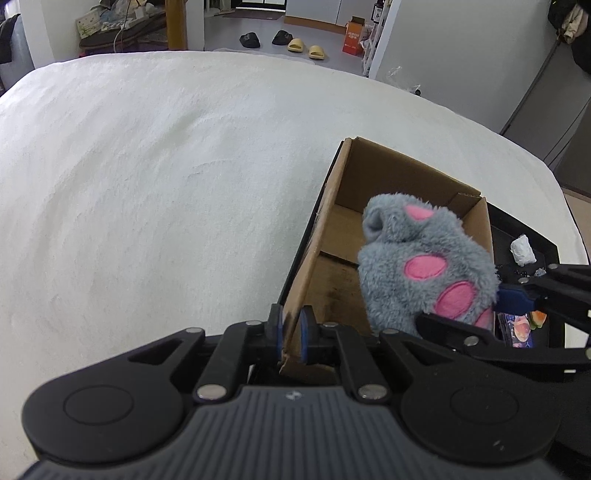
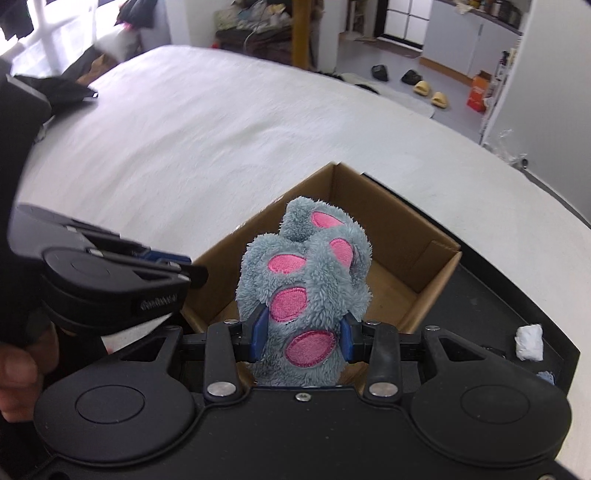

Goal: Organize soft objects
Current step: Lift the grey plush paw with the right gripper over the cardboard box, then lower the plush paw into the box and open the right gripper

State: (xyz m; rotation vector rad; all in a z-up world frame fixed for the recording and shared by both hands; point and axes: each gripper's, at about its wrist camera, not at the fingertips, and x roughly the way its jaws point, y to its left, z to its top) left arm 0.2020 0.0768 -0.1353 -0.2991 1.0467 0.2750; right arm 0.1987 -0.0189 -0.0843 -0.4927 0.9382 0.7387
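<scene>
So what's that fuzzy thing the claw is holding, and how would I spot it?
Start at the big white bed, then find the open cardboard box on the black tray at its near edge. Just above the box, pinched in the right claw, is a grey plush paw. It is the only furry thing there, dotted with pink pads.

You are working in a lived-in home, at a bed covered with a fluffy white blanket point(image 1: 166, 177). Past its far edge, on the grey floor, two black slippers point(image 1: 264, 38) and a pair of yellow slides point(image 1: 306, 48) sit beside an orange carton point(image 1: 354, 38). A wooden post point(image 2: 303, 31) rises behind the bed, with piled clothes and bedding point(image 2: 251, 26) next to it. White cabinets point(image 2: 465, 29) line the back wall, and dark garments point(image 1: 570, 29) hang at your right.
</scene>
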